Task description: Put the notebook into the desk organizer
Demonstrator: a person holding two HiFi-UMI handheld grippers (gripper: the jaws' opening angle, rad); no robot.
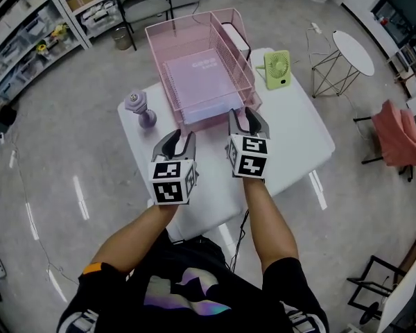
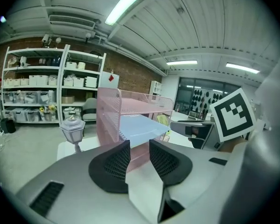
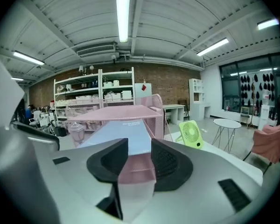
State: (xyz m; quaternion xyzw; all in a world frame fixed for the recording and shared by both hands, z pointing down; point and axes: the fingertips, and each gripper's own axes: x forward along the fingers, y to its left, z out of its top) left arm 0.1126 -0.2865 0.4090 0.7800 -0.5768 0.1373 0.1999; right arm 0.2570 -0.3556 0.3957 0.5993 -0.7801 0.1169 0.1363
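Notebook (image 1: 201, 82) lies flat inside the pink desk organizer (image 1: 156, 37), on the tier under the top tray. I see the left gripper (image 1: 178, 136) and right gripper (image 1: 247, 113) side by side just in front of it over the white table (image 1: 291, 137). Both sets of jaws stand apart with nothing clamped (green fan (image 1: 277, 69) sits right of the organizer).
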